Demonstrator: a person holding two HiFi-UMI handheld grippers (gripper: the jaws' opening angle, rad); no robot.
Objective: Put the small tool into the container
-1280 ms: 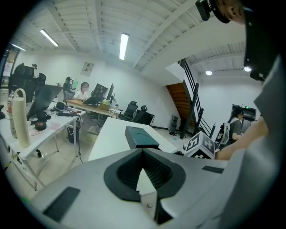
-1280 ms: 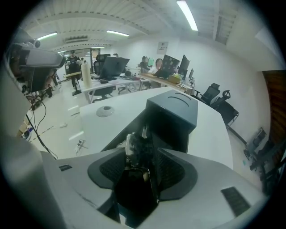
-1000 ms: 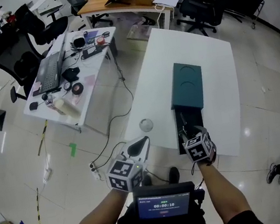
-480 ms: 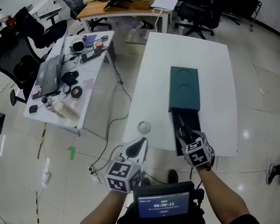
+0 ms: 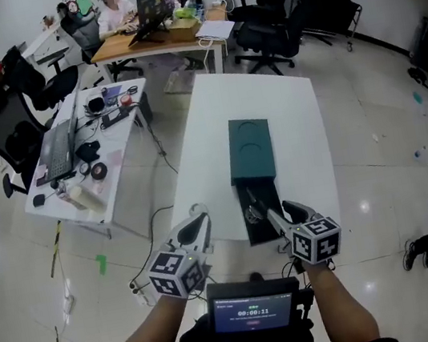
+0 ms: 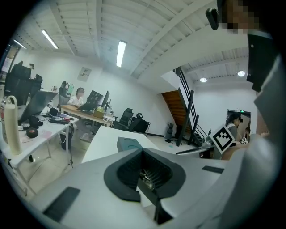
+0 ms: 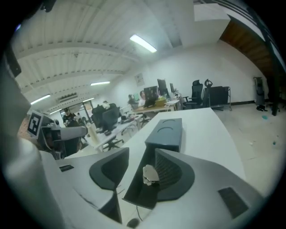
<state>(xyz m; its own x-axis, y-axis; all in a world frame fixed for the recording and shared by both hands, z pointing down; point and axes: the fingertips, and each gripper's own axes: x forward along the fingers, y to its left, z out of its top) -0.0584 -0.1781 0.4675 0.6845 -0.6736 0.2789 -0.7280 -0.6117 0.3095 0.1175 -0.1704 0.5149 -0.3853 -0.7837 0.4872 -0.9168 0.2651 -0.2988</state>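
A dark green container box [image 5: 249, 149] lies on the white table [image 5: 284, 105], its black tray [image 5: 262, 197] pulled out toward me. The small metal tool [image 5: 252, 215] rests in that tray. My right gripper [image 5: 286, 215] hovers at the tray's near right corner. Its jaws are closing with nothing pressed between the pads. In the right gripper view the tool [image 7: 149, 174] shows between the jaws, down in the tray [image 7: 142, 190], with the box [image 7: 165, 132] beyond. My left gripper [image 5: 191, 228] hangs off the table's near left edge, jaws a narrow gap apart.
A side desk [image 5: 81, 204] with a laptop [image 5: 55, 152] and small items stands to the left. Office chairs [image 5: 270, 23] and a wooden desk [image 5: 151, 38] with seated people are at the back. A cable [image 5: 154, 225] trails on the floor. A timer screen [image 5: 254, 311] sits at my chest.
My right gripper's tips were over the tray and have drawn back to its near corner. The view has shifted, and the left gripper has barely moved.
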